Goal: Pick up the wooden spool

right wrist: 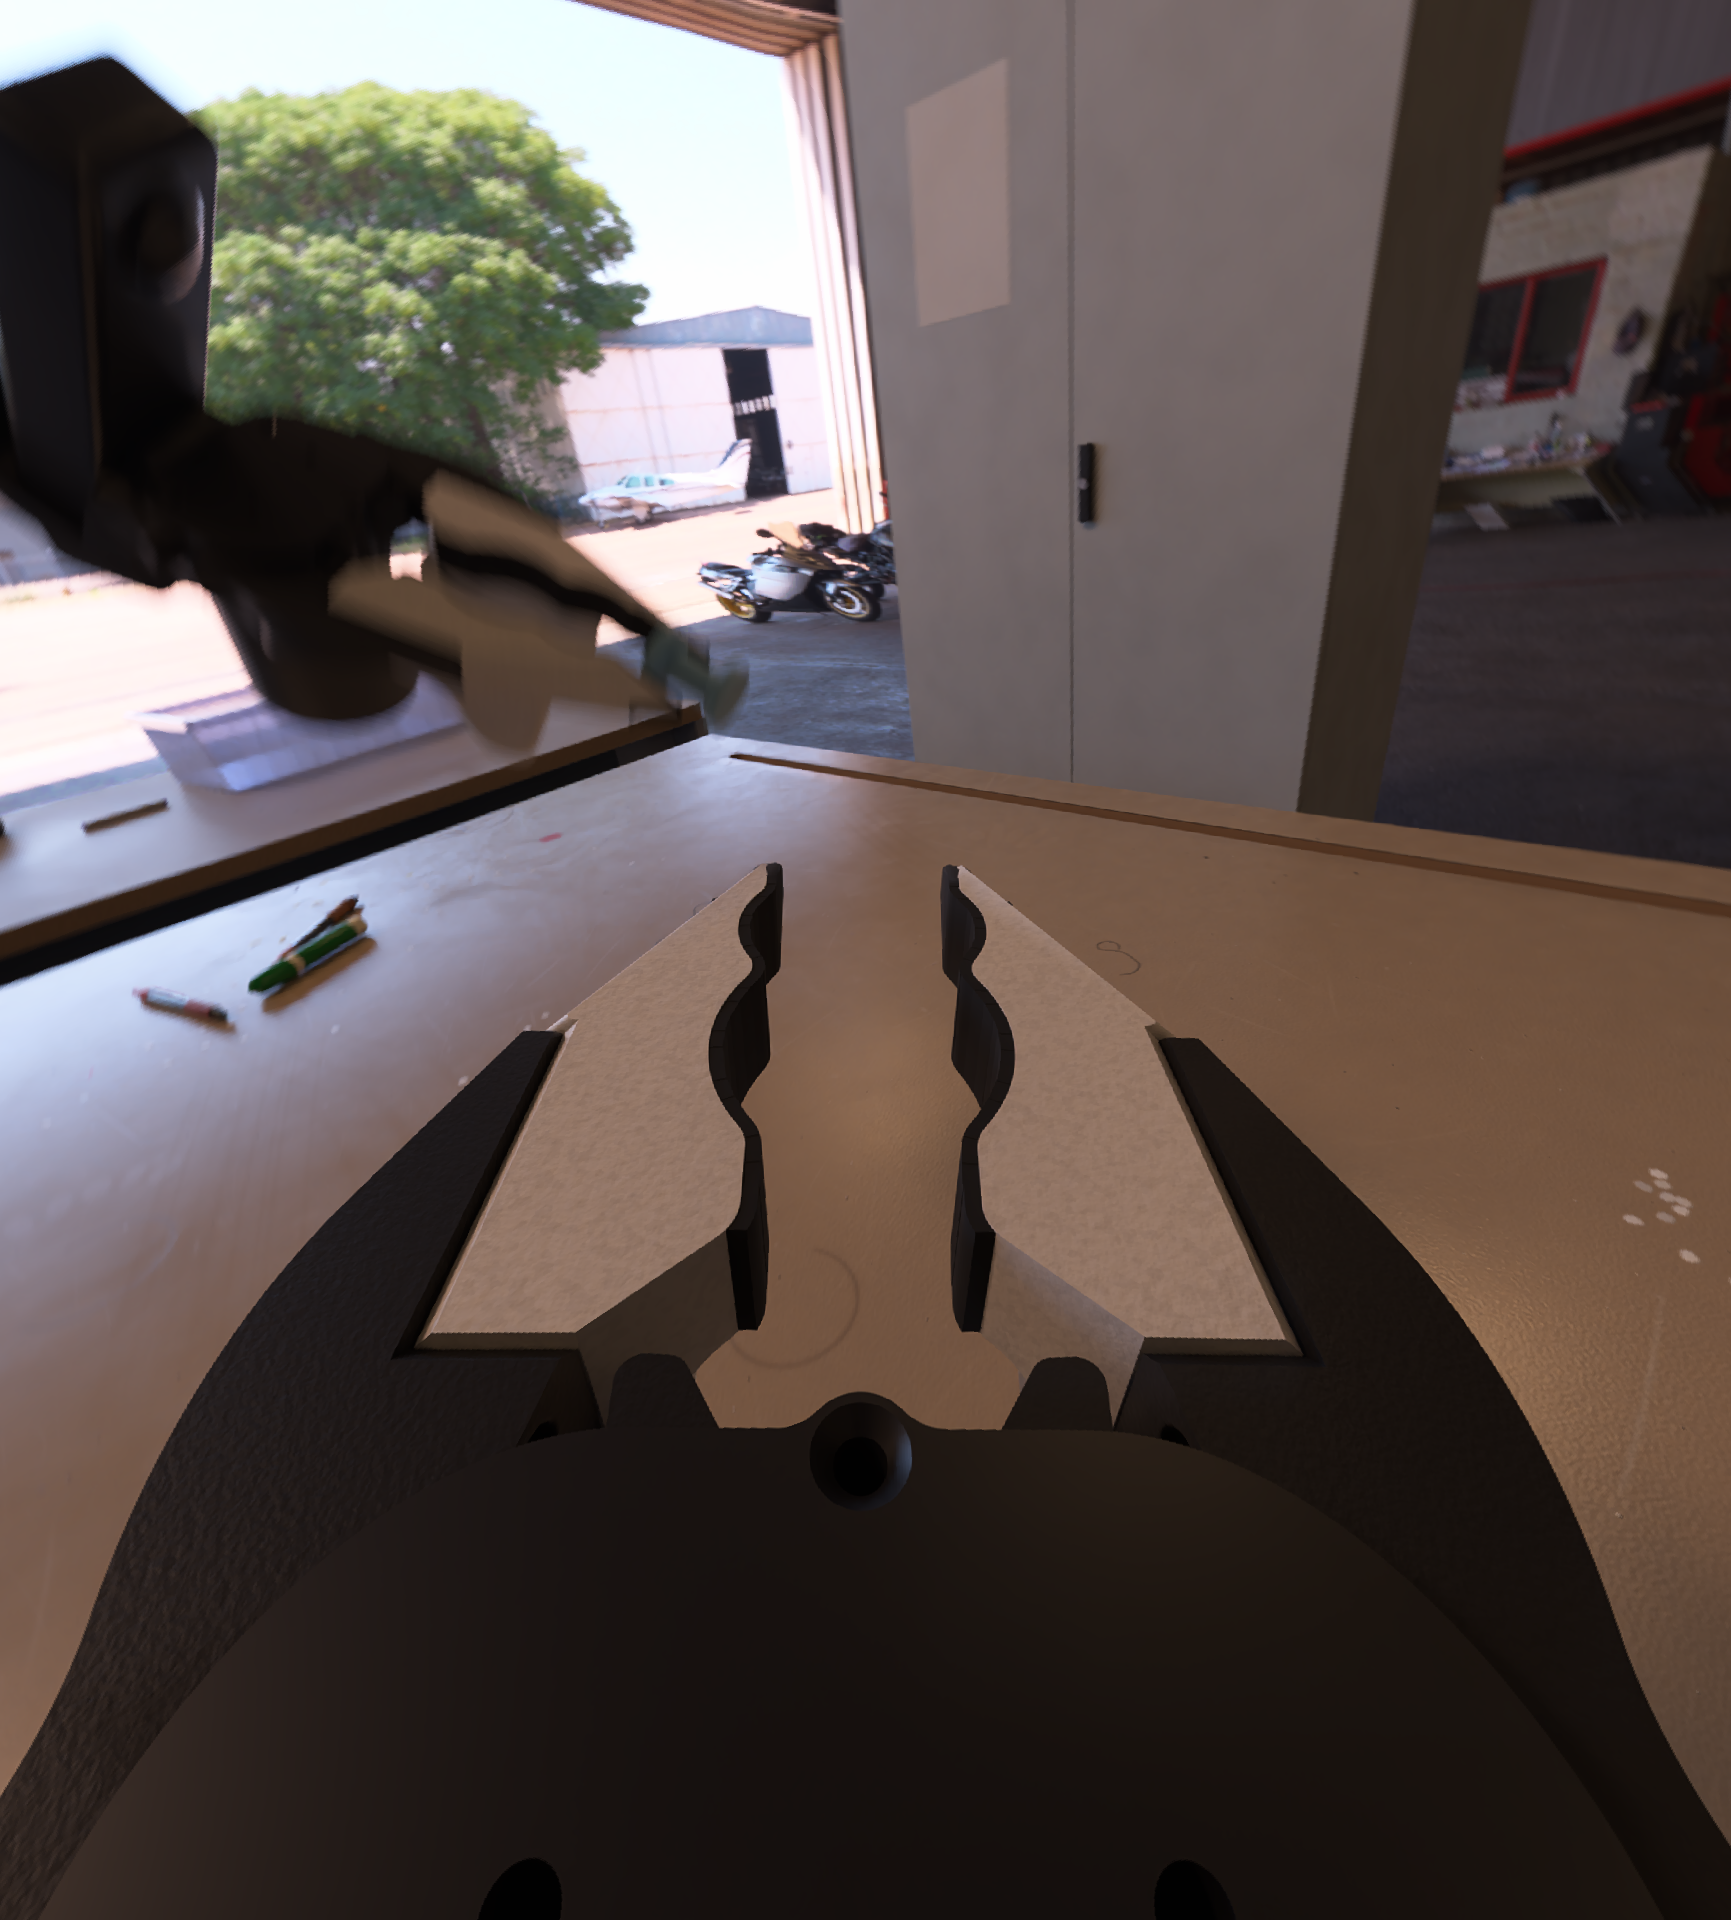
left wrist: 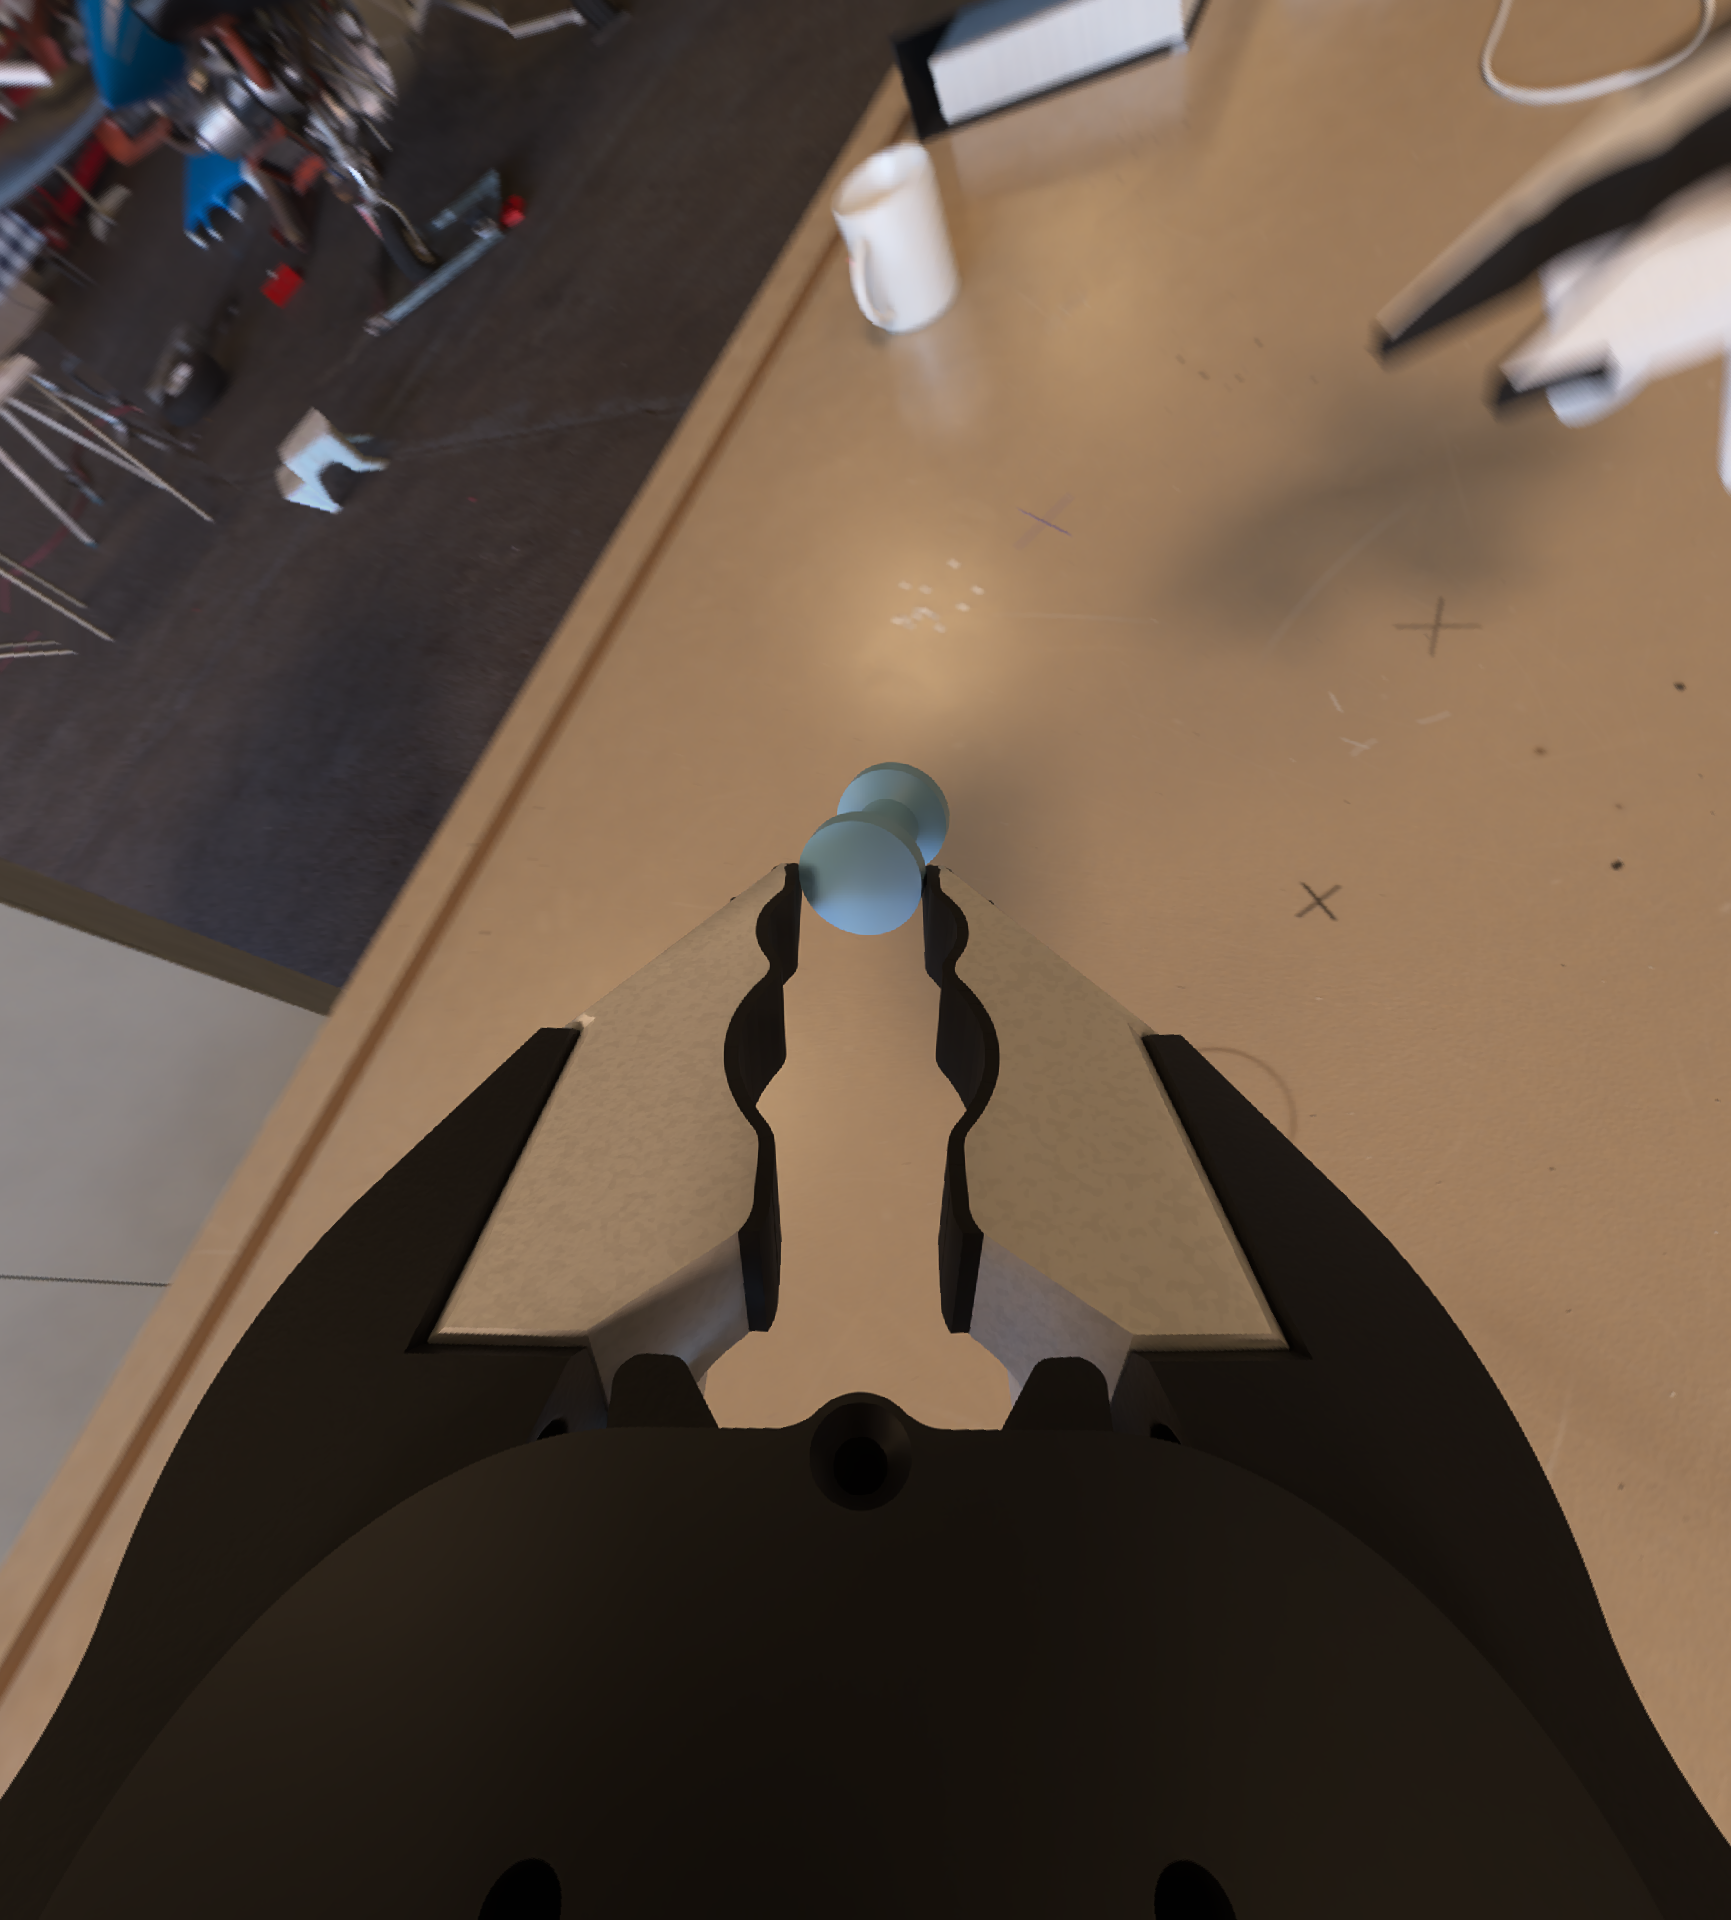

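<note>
Wooden spool [left wrist: 866, 862] sits clamped at left claw [left wrist: 861, 883] tips; right claw [right wrist: 861, 883], apart, faces only pens [right wrist: 310, 948].

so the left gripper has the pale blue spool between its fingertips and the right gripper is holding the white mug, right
Not quite. The left gripper does have the pale blue spool between its fingertips, as the left wrist view shows. But the right gripper holds nothing: in the right wrist view its jaws stand apart with only bare table between them. The white mug stands on its own near the table edge.
</note>
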Robot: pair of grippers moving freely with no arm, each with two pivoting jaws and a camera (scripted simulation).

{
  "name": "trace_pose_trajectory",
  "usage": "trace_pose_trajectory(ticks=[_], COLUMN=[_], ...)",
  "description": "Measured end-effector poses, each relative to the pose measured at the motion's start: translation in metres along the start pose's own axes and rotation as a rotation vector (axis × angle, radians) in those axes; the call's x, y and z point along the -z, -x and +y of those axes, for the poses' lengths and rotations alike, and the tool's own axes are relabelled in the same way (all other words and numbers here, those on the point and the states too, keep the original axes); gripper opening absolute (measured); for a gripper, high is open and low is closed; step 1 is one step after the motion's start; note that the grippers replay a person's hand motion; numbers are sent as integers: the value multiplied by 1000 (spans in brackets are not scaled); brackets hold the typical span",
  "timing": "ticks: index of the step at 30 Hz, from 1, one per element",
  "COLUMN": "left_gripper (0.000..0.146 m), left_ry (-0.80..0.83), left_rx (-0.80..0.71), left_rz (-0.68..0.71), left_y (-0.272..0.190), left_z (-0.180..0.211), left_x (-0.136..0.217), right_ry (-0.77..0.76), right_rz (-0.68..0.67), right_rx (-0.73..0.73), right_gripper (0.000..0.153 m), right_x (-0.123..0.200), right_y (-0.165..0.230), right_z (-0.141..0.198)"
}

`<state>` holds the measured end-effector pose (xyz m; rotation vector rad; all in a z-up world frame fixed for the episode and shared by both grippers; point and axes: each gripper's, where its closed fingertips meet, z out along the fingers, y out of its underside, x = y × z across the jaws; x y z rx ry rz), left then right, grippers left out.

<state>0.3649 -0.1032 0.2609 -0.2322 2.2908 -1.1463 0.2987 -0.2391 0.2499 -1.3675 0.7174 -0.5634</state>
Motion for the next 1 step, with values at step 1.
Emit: trace_pose_trajectory(ticks=[1], left_gripper=[23], left_ry=[12], left_rx=[-5], left_rz=[13], left_y=[-15], left_z=[7], left_x=[-14], right_ry=[7], right_rz=[15], right_rx=[-28], right_gripper=[30], right_x=[-5], right_y=[-6], right_z=[-6])
